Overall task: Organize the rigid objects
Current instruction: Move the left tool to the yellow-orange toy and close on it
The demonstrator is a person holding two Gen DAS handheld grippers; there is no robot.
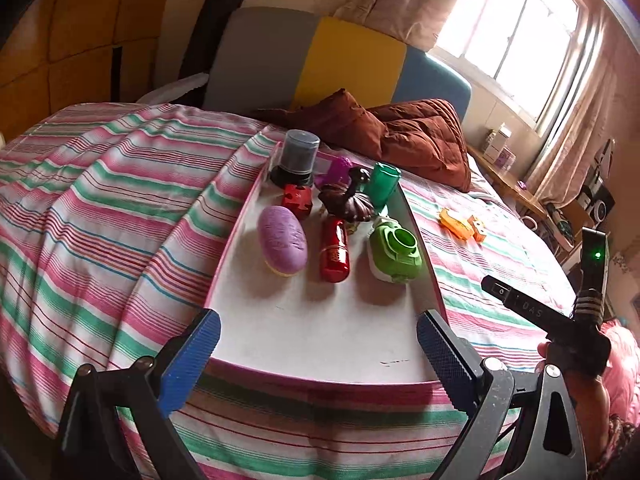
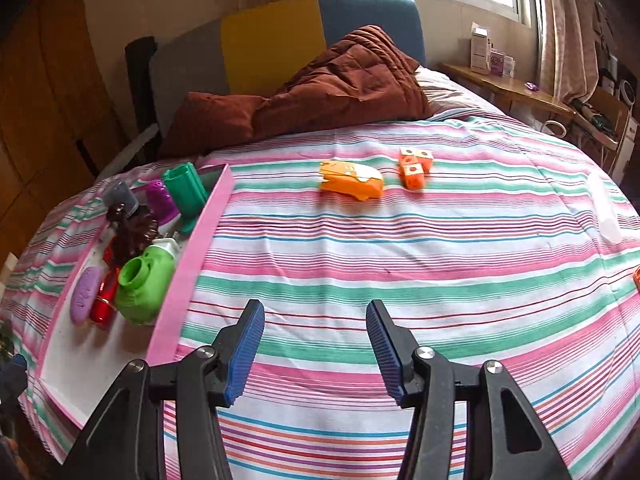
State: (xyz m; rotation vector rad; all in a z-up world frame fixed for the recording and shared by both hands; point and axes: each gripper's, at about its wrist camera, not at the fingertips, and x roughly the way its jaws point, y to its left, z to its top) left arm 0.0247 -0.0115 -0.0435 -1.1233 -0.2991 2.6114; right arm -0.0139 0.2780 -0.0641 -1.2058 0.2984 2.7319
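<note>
Left wrist view: the left hand-held gripper (image 1: pixel 318 346) had its two blue pads wide apart with nothing between them, poised above the near end of one pink-rimmed white tray (image 1: pixel 320 344) lying on the striped bedspread (image 1: pixel 100 208). Counted in the tray: one purple oval case (image 1: pixel 282 241), one red canister (image 1: pixel 335 250) lying on its side, one light green container (image 1: pixel 394 254) with a round opening, one red puzzle cube (image 1: pixel 297 201), one dark brown figurine (image 1: pixel 346 200), one dark green cup (image 1: pixel 383 184), one purple piece (image 1: pixel 338 170) partly hidden behind the figurine, and one grey spindle case (image 1: pixel 298 158) at the far end. The near half of the tray was bare. Outside the tray, to the right on the bedspread, lay orange items; from this view their number could not be settled. One brown quilt (image 1: pixel 412 136) was bunched at the headboard. The right hand-held gripper's body showed at the right edge, held by a hand (image 1: pixel 582 376). Right wrist view: the right hand-held gripper (image 2: pixel 316 346) also had its pads spread, holding nothing, above bare bedspread just right of the tray's pink wall (image 2: pixel 192 276). Well ahead lay one orange toy car (image 2: pixel 352 181) and, near it, one cluster of small orange cubes (image 2: pixel 416 166), seemingly three. One more orange piece (image 2: pixel 637 274) was cut off at the right edge. Nothing stood between the gripper and the car.
</note>
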